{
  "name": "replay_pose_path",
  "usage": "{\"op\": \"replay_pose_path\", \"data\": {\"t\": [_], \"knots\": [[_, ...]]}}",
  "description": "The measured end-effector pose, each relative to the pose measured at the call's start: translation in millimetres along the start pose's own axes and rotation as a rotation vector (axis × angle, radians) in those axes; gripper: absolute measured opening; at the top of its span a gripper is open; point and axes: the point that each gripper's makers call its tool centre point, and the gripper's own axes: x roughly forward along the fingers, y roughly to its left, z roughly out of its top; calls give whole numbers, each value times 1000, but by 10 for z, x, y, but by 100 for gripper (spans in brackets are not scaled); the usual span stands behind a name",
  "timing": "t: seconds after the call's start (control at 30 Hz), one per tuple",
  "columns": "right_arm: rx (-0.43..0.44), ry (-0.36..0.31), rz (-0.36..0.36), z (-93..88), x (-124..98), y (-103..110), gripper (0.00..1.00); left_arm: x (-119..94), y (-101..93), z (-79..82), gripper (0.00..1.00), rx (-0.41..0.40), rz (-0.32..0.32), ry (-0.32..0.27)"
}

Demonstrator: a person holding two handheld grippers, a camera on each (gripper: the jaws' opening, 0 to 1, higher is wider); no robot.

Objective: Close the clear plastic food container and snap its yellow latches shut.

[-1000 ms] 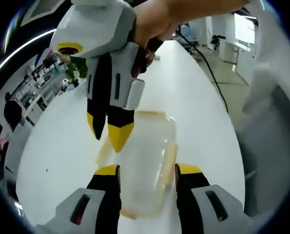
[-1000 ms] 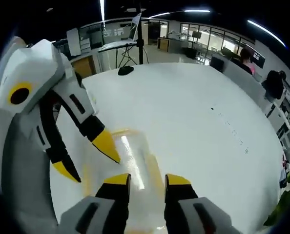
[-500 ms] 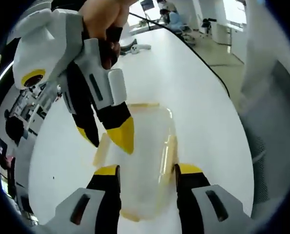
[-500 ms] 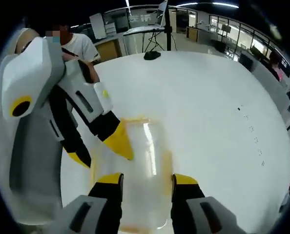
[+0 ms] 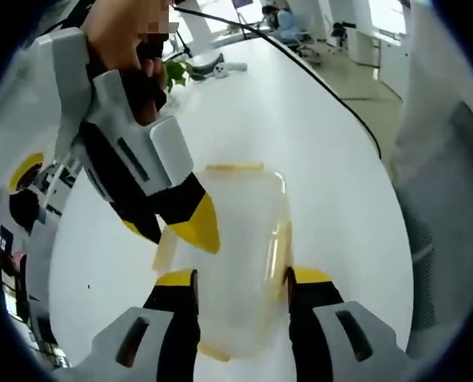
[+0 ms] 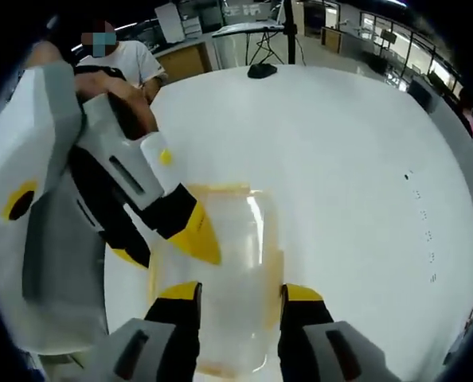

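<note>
Looking along the left gripper (image 5: 232,278) in the left gripper view, we see the clear plastic food container (image 5: 228,255) lying flat on the white tabletop (image 5: 316,135), directly ahead of our fingers (image 5: 175,280). The fingers stand wide apart, one at each long side of the container's near end, gripping nothing. A yellow latch (image 5: 277,248) runs along the container's side just above our right-hand finger; another latch (image 5: 233,168) lies on the container's far edge. The right gripper (image 5: 173,227) comes down from the upper left, its yellow tips over the container's left edge; whether they touch it we cannot tell. A hand (image 5: 129,36) holds that gripper at the top. A black cable (image 5: 316,72) crosses the tabletop beyond the container.

From the right gripper view, the container (image 6: 220,270) again sits on the tabletop (image 6: 340,143) straight ahead of the right gripper (image 6: 230,290). Its fingers (image 6: 178,291) are wide apart, flanking the container's near end, empty. The left gripper (image 6: 165,239) reaches in from the left, one yellow tip over the container's left part; contact is not clear. A hand (image 6: 121,95) grips its body. Yellow trim (image 6: 219,189) marks the container's far edge. A dark object (image 6: 262,70) rests far beyond the container on the tabletop.
</note>
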Motion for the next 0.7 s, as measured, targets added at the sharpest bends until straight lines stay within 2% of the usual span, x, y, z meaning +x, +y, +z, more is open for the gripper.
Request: {"op": "replay_pose_path", "data": {"t": [0.13,0.3,0.33,0.37,0.4,0.47,0.5,0.57,0.6,0.63,0.67,0.7], "knots": [[7,15,29,1,18,-9,37,-7,7,-13,41,-5,2,-3],[30,80,68,-2,43,-4,36,-4,1,-13,41,-3,15,10],[75,110,95,-54,42,30,35,2,4,-12,41,-11,22,16],[97,85,74,-14,74,-4,35,5,-12,-3,41,-4,20,23],[70,100,106,-36,77,-21,35,-6,-3,-9,41,6,20,35],[44,112,104,-43,73,-12,35,-7,5,-17,40,-15,25,28],[47,113,101,-53,71,-11,35,-3,0,-21,40,3,29,31],[47,105,98,-56,69,4,35,21,0,-18,40,32,55,31],[48,103,94,-49,68,13,35,36,2,-15,39,74,70,44],[51,106,83,-42,71,13,35,-30,146,-23,39,110,169,60],[51,109,87,-27,63,55,35,-8,76,6,40,122,140,39],[39,110,85,-26,57,63,35,59,4,22,40,99,134,47]]}}
